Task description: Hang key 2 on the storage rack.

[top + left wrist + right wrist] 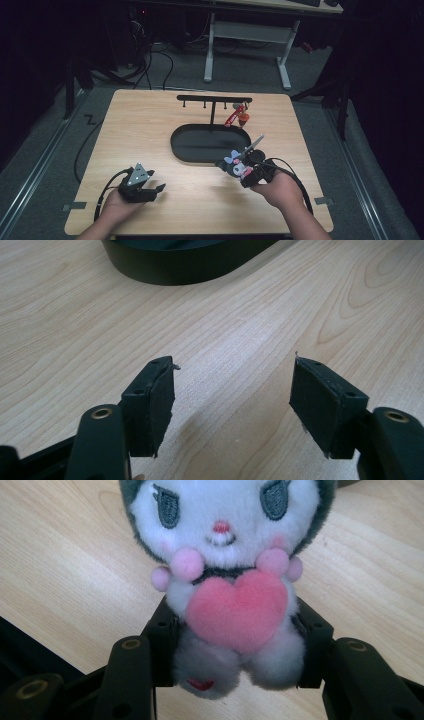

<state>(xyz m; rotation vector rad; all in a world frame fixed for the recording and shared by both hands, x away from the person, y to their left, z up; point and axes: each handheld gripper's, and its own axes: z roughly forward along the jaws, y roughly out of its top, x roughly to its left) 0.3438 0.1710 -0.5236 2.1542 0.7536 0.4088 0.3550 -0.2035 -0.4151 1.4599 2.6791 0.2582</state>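
Observation:
My right gripper (243,172) (235,645) is shut on a small plush toy (225,575) with a white face, dark hood and pink heart; the pads squeeze its lower body. In the high view the plush toy (235,164) is held just above the table near the front right rim of a black oval tray (186,150). A black rack (214,99) with hooks rises from the tray, and a red keychain charm (239,116) hangs at its right end. My left gripper (159,189) (232,402) rests low over the wood at front left, open, with nothing between its pads.
The tray's dark wall (185,265) lies ahead of the left gripper. The wooden table (145,125) ends close behind both hands. A white-legged desk (250,45) and cables stand on the floor beyond the far edge.

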